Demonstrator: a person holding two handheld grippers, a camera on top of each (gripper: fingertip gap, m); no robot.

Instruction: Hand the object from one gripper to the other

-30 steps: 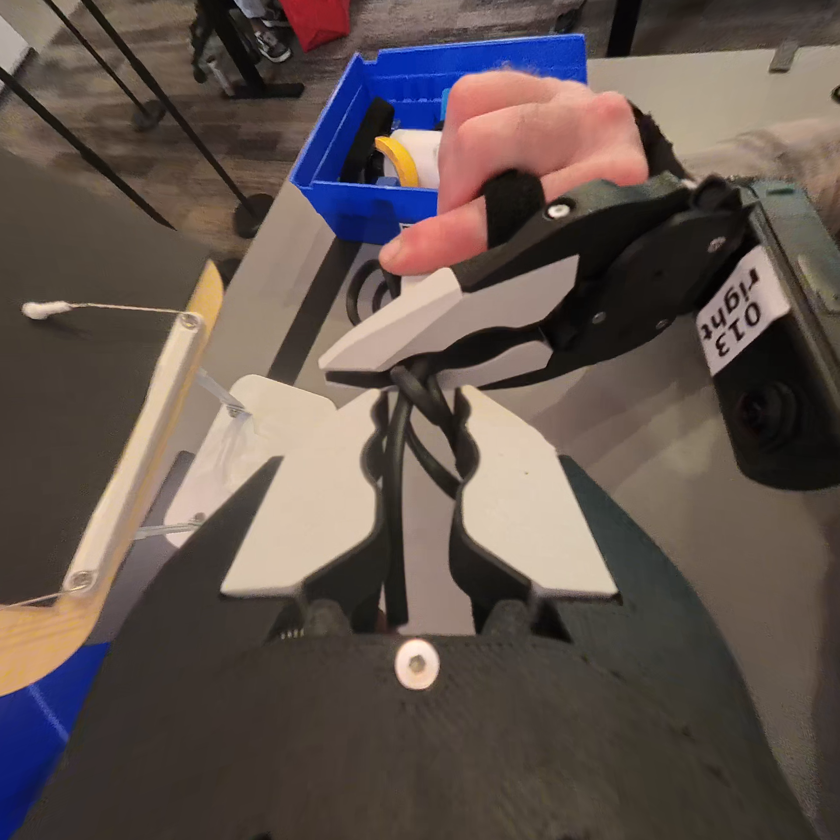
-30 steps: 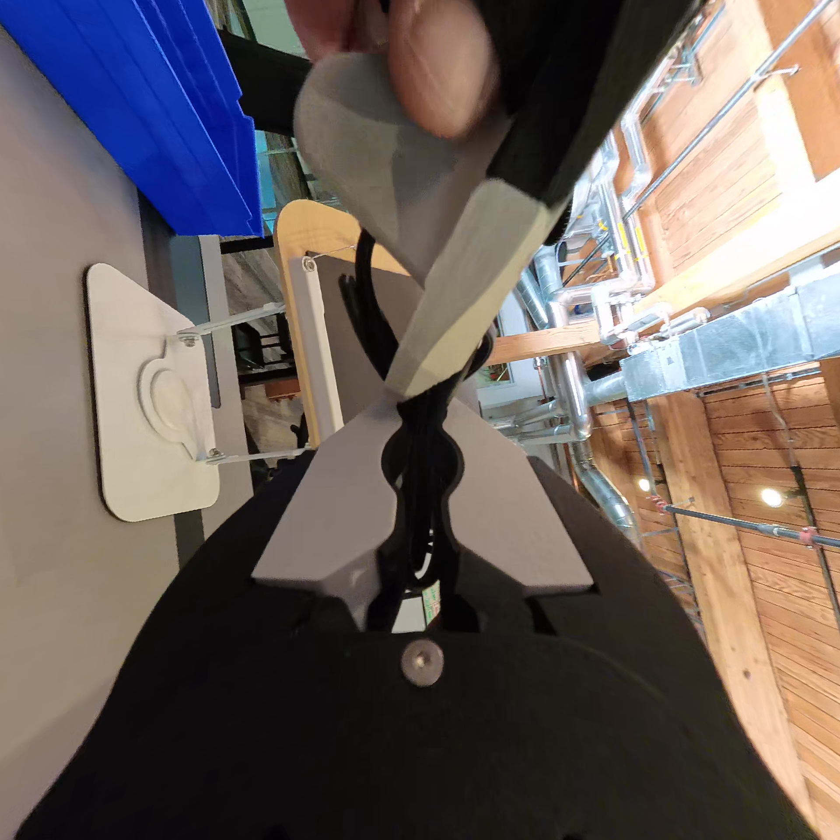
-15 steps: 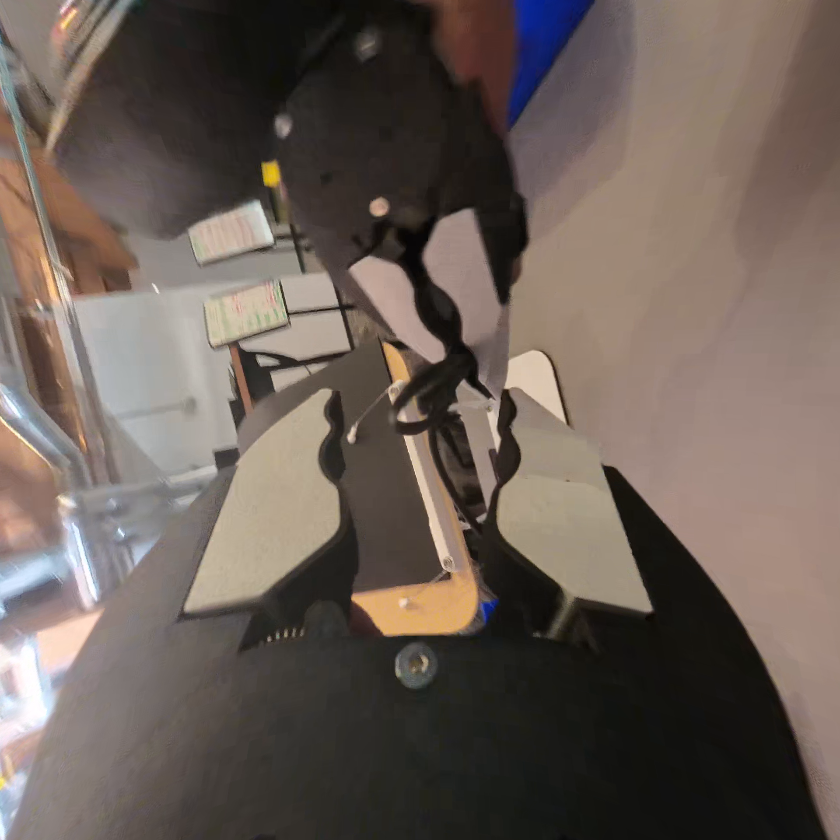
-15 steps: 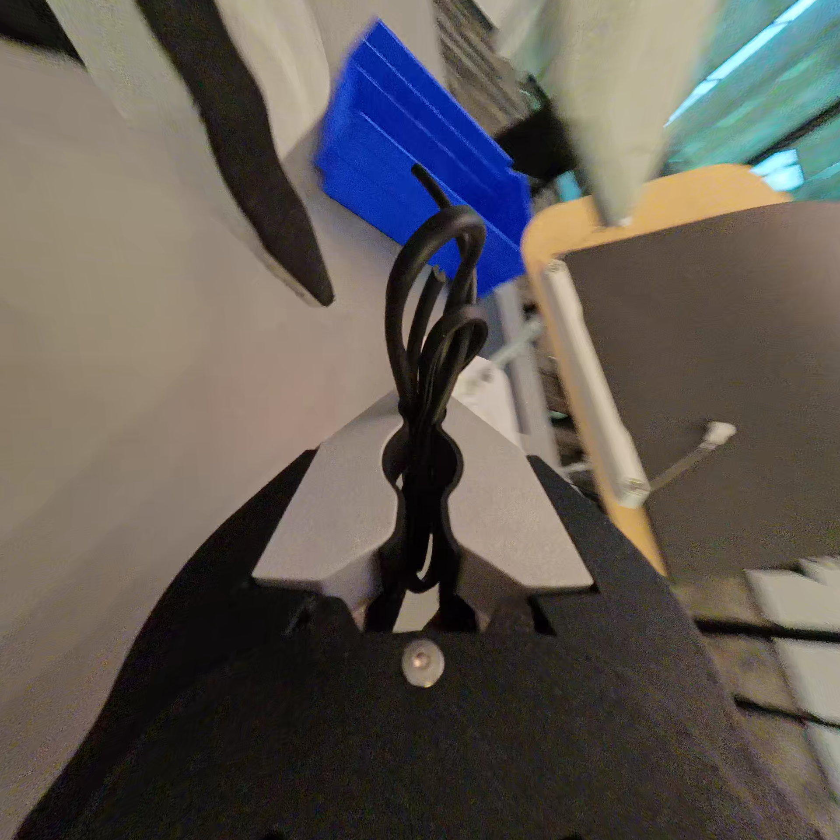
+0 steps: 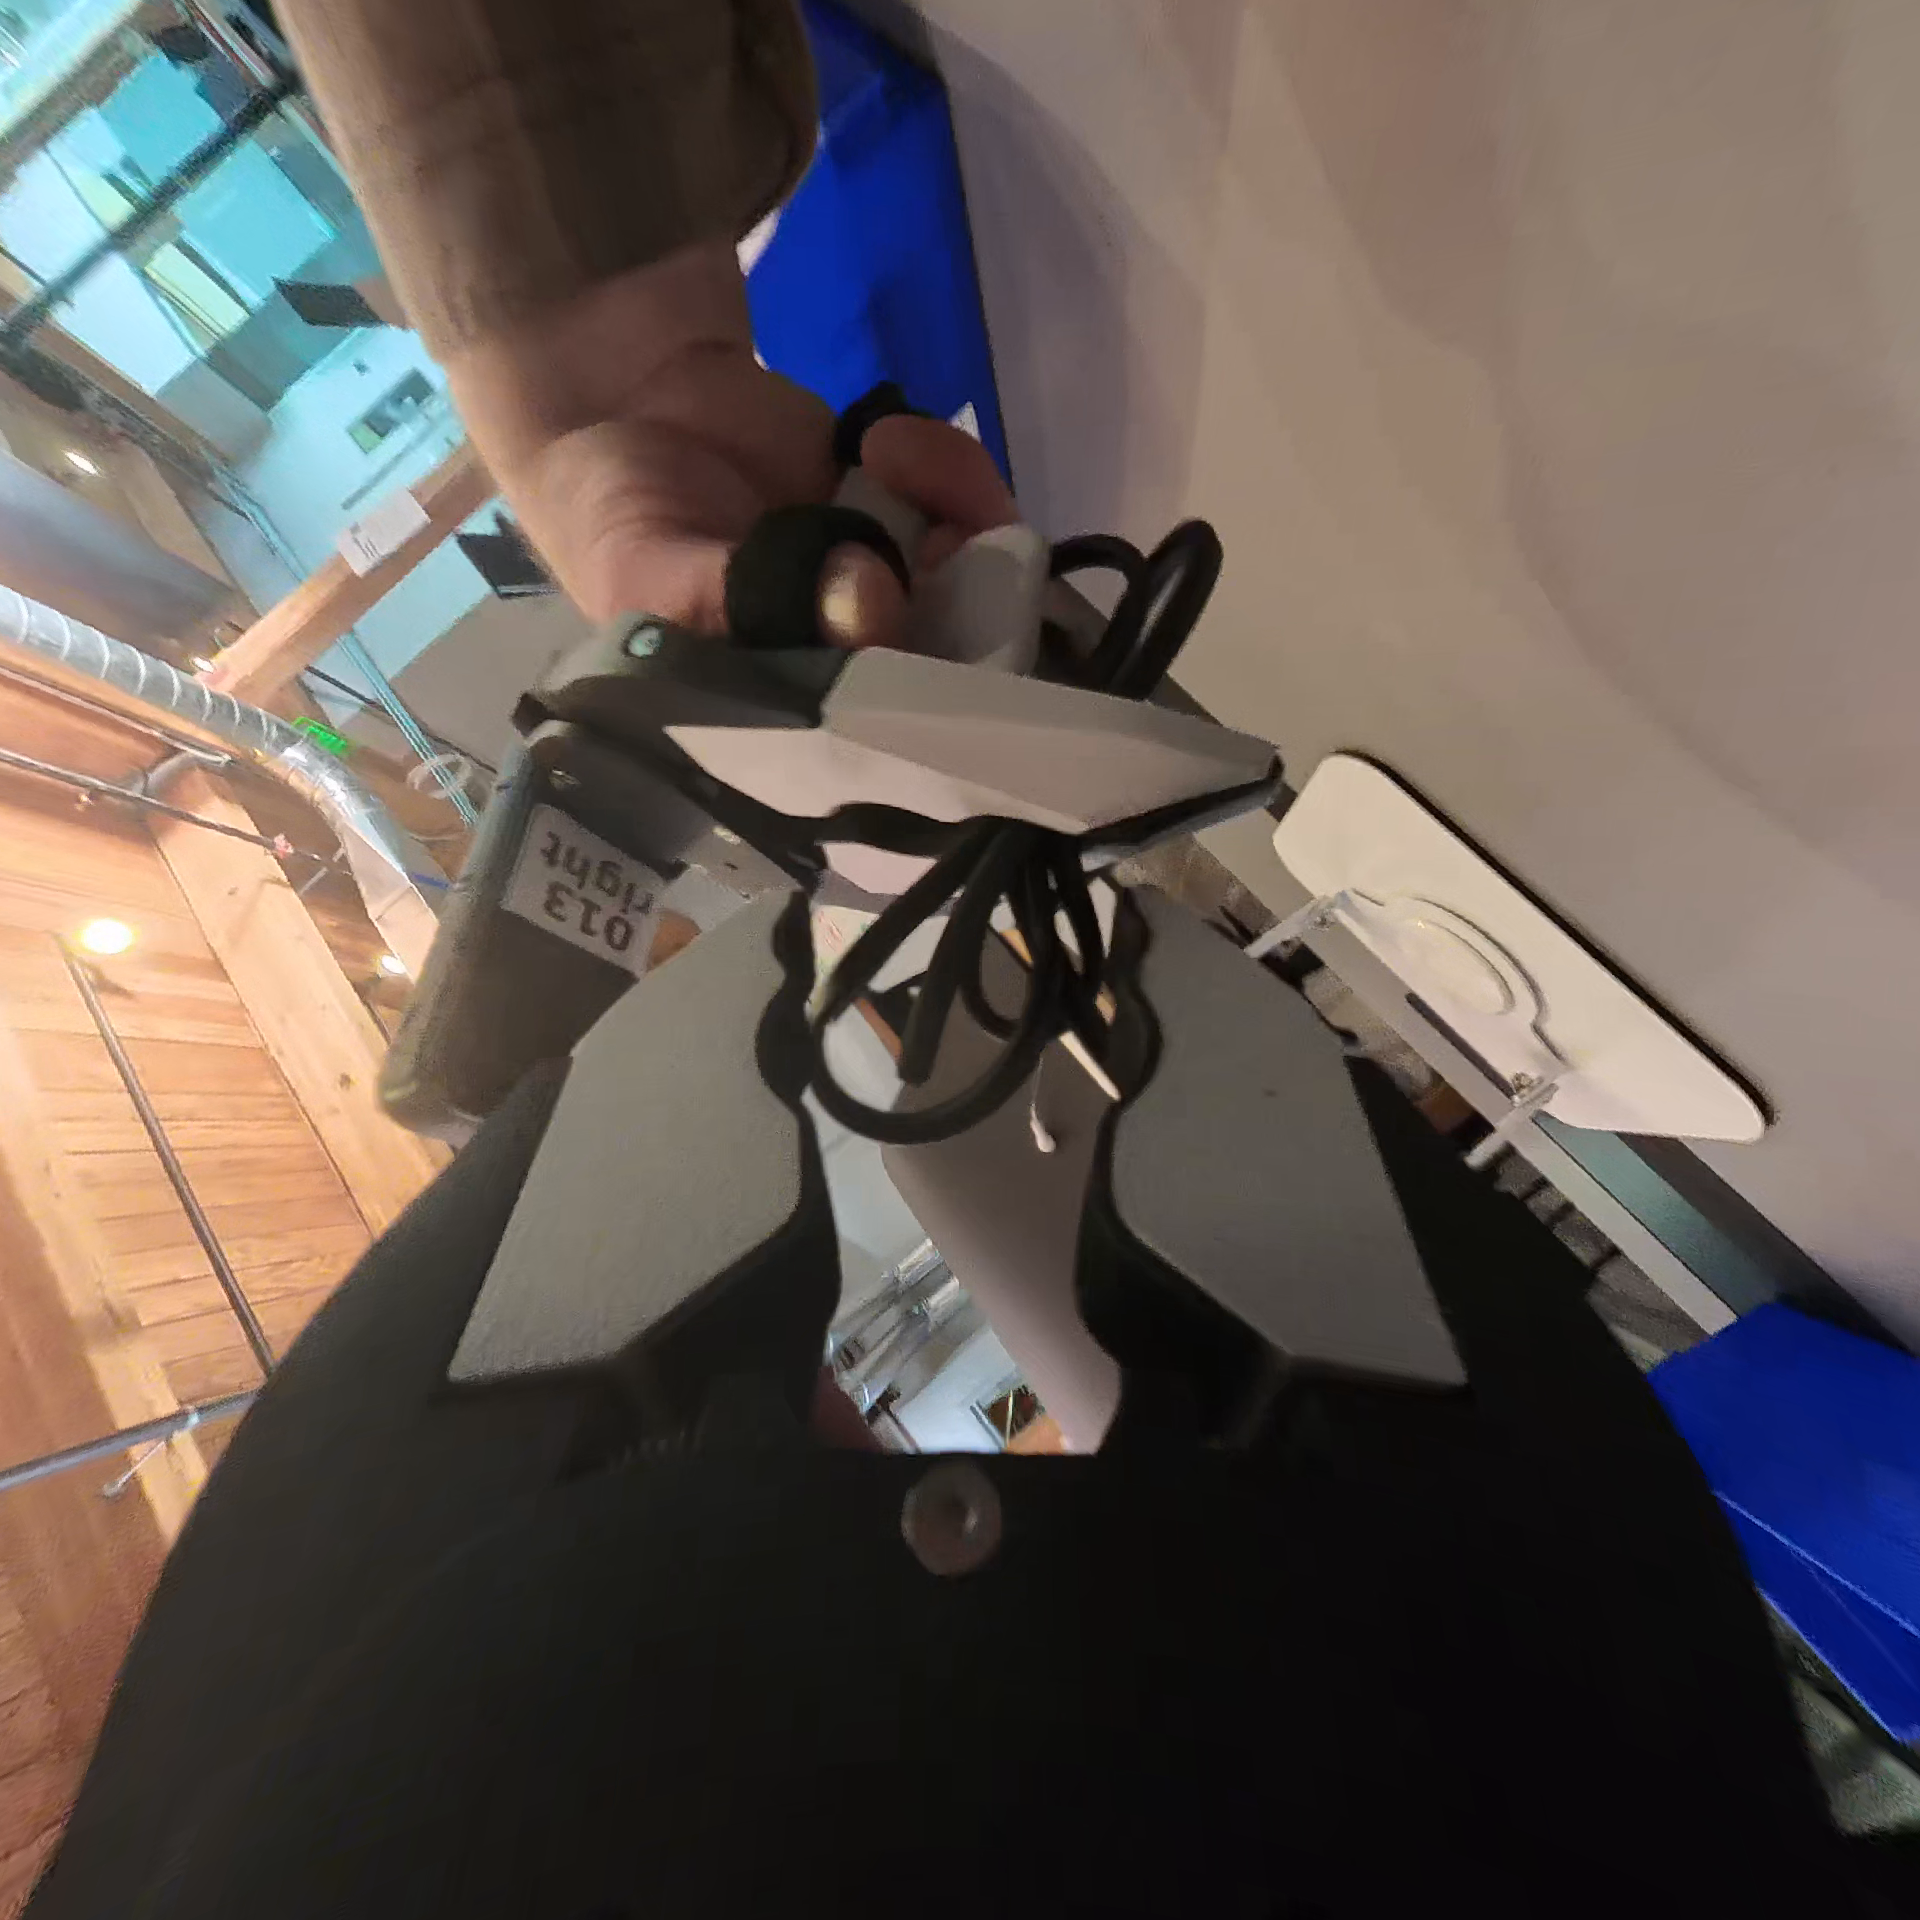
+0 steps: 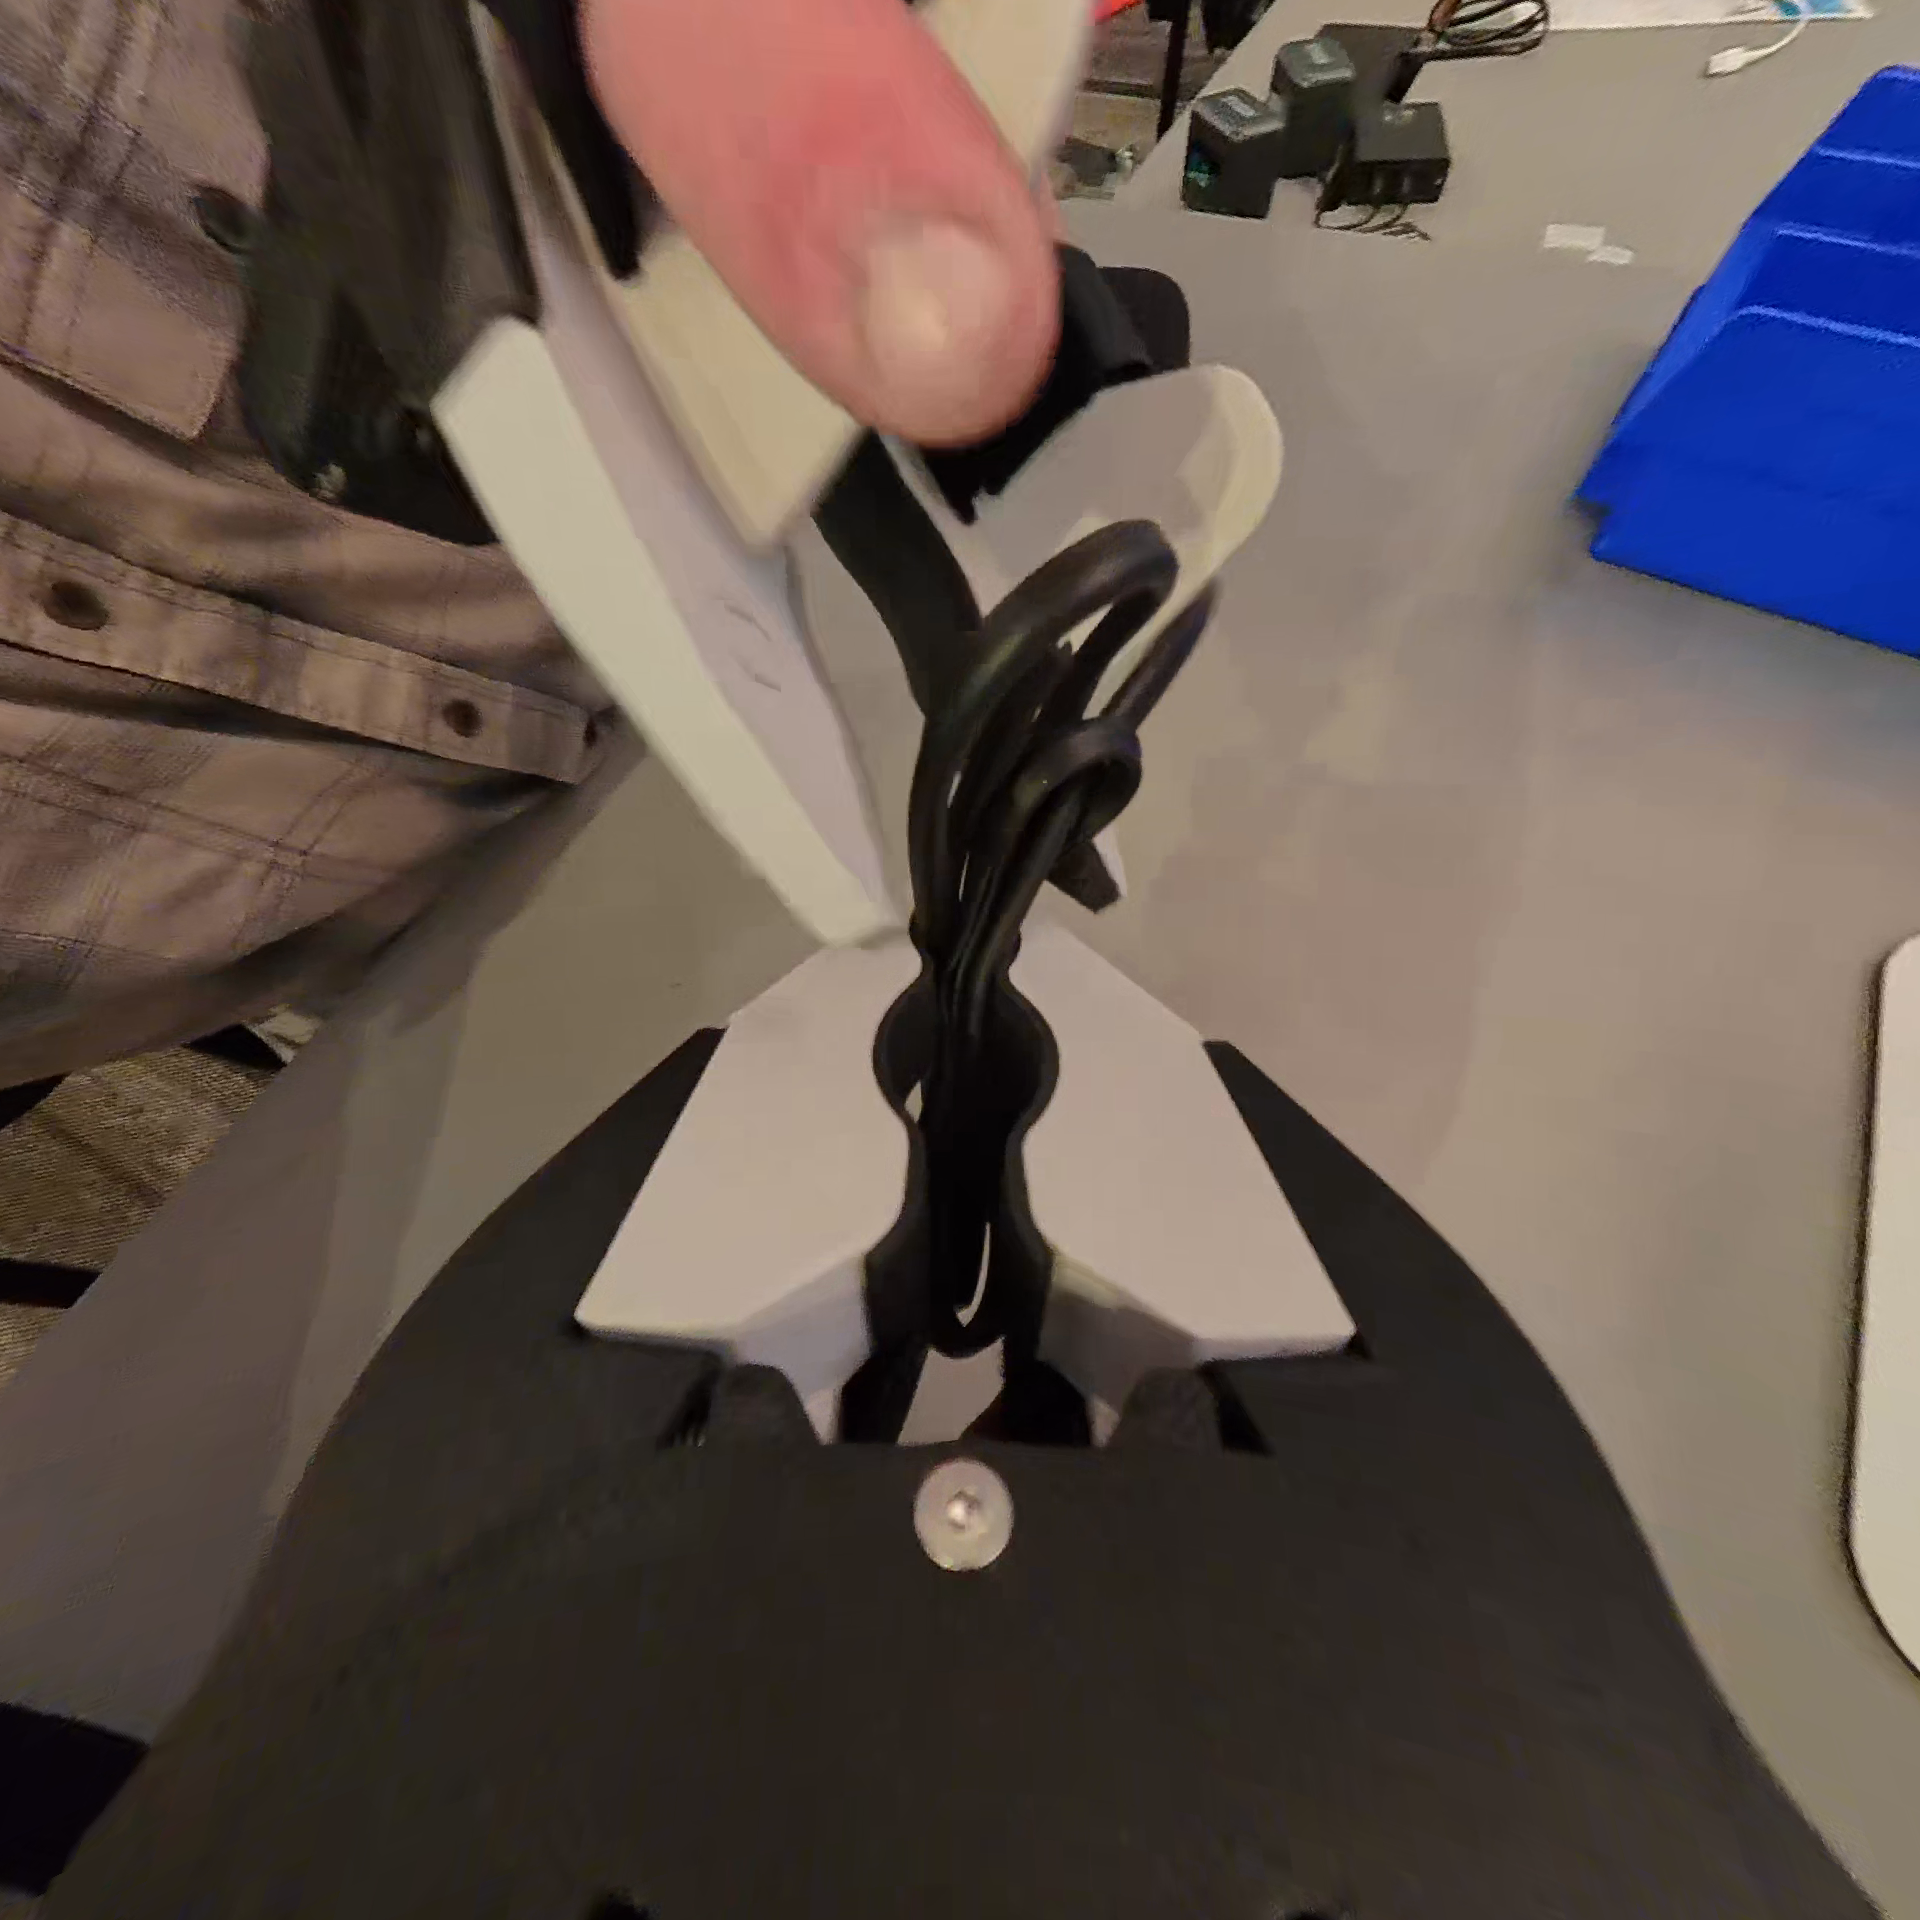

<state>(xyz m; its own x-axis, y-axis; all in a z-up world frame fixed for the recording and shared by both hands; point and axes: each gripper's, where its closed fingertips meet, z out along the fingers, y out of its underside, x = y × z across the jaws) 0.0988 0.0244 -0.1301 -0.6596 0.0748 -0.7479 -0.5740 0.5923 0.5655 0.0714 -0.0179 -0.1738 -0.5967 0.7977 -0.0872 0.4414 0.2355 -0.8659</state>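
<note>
A bundled black cable (image 6: 1039, 675) is clamped in my right gripper (image 6: 961, 956), which is shut on its middle; the loops stick out past the fingertips. In the left wrist view my left gripper (image 5: 961, 935) is open, and the cable's loose loops (image 5: 935, 1039) hang between its spread fingers without being pinched. The right gripper (image 5: 1195, 821) crosses just above them, held by a hand (image 5: 675, 499). In the right wrist view the left gripper (image 6: 987, 883) comes down from above with one finger (image 6: 675, 675) on each side of the loops.
Both grippers are above a grey table (image 6: 1455, 831). A blue bin (image 6: 1787, 364) stands at the right, black devices (image 6: 1320, 135) at the far edge, a white plate (image 6: 1891, 1299) at the right edge. A person's plaid shirt (image 6: 208, 623) is on the left. A white stand base (image 5: 1507, 935) is nearby. Spacing between my two grippers at the tips: around 6 cm. From the left gripper's tips to the white plate (image 6: 1891, 1299) is close to 25 cm.
One second ago both grippers were shut on the cable. The left gripper has opened and let go. Both grippers have swung and turned; the left's open fingers are again around the loops.
</note>
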